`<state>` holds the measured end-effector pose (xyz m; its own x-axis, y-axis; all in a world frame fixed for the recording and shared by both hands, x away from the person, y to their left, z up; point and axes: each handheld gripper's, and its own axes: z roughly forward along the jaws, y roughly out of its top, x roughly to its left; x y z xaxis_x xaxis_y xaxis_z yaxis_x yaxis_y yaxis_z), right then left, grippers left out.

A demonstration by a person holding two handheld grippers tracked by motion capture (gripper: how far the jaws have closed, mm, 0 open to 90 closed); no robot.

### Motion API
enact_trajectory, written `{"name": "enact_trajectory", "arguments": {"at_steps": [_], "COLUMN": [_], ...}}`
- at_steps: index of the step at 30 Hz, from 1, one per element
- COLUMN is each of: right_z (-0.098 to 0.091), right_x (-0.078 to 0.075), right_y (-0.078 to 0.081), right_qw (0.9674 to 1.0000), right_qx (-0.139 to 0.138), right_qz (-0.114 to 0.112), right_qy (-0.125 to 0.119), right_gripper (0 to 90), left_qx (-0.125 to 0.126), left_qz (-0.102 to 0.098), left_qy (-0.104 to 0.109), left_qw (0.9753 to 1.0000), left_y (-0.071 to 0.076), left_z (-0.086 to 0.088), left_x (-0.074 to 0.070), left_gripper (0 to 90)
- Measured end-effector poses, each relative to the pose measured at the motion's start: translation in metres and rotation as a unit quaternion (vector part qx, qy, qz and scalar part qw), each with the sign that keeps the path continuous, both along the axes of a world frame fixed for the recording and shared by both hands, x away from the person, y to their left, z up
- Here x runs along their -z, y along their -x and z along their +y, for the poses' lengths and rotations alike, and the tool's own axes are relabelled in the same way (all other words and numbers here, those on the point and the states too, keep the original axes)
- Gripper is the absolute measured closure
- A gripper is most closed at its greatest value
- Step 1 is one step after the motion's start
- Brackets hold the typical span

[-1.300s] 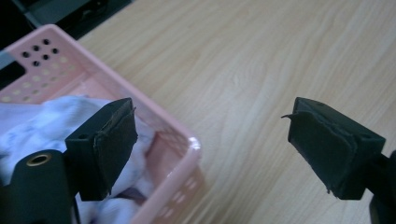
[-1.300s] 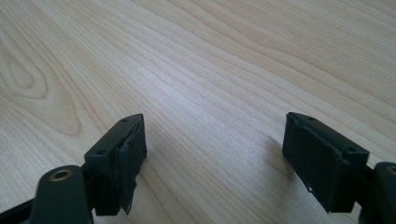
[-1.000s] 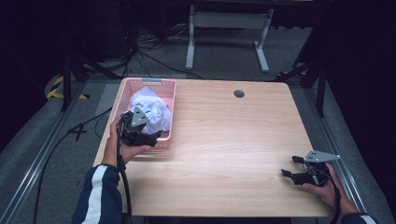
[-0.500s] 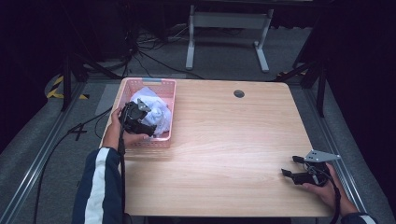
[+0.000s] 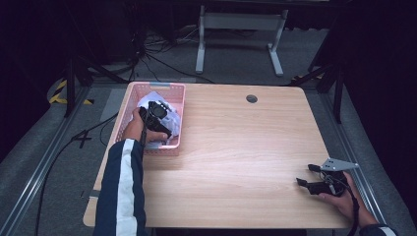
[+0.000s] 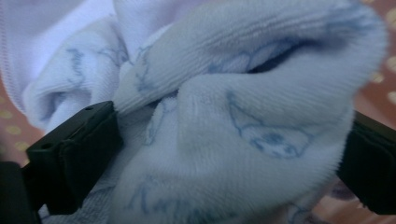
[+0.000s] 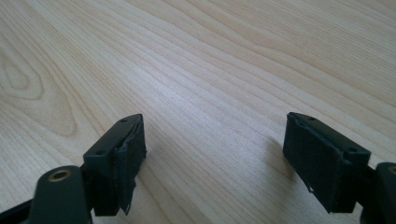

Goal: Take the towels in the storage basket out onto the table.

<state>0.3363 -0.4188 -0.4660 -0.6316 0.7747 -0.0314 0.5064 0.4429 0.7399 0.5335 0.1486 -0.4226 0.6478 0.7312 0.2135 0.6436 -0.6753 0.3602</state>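
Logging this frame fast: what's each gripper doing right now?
Left gripper: open, jaws either side of the white cloth in the pink basket.
Right gripper: open, empty, over the table.

Between our left gripper's (image 6: 229,149) black jaws we see a white sock (image 6: 243,140) printed with faint blue drawings. Around it is our pink basket (image 5: 174,142). Beneath our right gripper (image 7: 212,158) lies pale wood-grain table (image 7: 196,60).

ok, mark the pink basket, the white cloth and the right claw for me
pink basket (image 5: 180,119): high view, right rim.
white cloth (image 6: 261,168): left gripper view, fold between the jaws.
right claw (image 7: 212,161): right gripper view, midway between its open fingertips.
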Motion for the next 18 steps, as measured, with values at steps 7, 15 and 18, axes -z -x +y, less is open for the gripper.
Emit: {"name": "enact_trajectory", "arguments": {"at_steps": [7,15,18], "right_z": [0.0002,0.0005,0.0007], "right_x": [0.0001,0.0000,0.0000], "right_y": [-0.0002,0.0001,0.0003], "right_qw": [1.0000,1.0000,0.9999], "right_qx": [-0.002,-0.007,-0.012], "right_qz": [0.000,0.000,0.000], "right_qy": [0.000,0.001,0.001], "right_gripper": [20.9,21.0,21.0], "left_qx": [-0.021,-0.017,-0.018], "left_qz": [0.017,0.004,-0.018], "left_qy": [0.033,0.026,0.013], "left_qw": [0.9991,0.9995,0.9996], "left_y": [-0.0089,-0.0053,-0.0026], "left_z": [0.0037,0.0017,0.0009], "left_x": [0.0123,0.0059,0.0034], "left_gripper": [0.3,36.6,46.9]}}
